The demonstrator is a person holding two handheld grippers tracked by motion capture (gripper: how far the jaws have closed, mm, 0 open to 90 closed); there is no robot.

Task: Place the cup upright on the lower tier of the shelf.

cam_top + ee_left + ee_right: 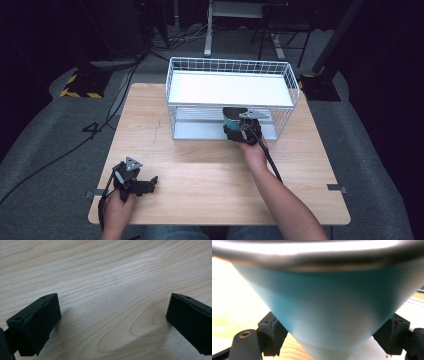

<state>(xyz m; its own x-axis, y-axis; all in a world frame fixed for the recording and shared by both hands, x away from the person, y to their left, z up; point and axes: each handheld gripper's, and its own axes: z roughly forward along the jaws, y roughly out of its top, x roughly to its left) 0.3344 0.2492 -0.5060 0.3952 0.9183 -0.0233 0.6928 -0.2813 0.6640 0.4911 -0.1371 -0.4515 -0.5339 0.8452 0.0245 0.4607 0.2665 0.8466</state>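
We are seeing the teal cup [329, 305] blurring in the right gripper view, its rim and foot running off the picture's edges. It is covering the inner faces of the right gripper [332, 340], so we are not telling how the pads are meeting it. From the high view, the wire rack [231, 67] is hiding the cup's far side behind its upper shelf, and the gripper is masking the cup's base.

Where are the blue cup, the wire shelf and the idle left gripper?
blue cup [324, 312]: right gripper view, its side wall.
wire shelf [230, 65]: high view, back rim.
left gripper [150, 183]: high view, between its fingertips.
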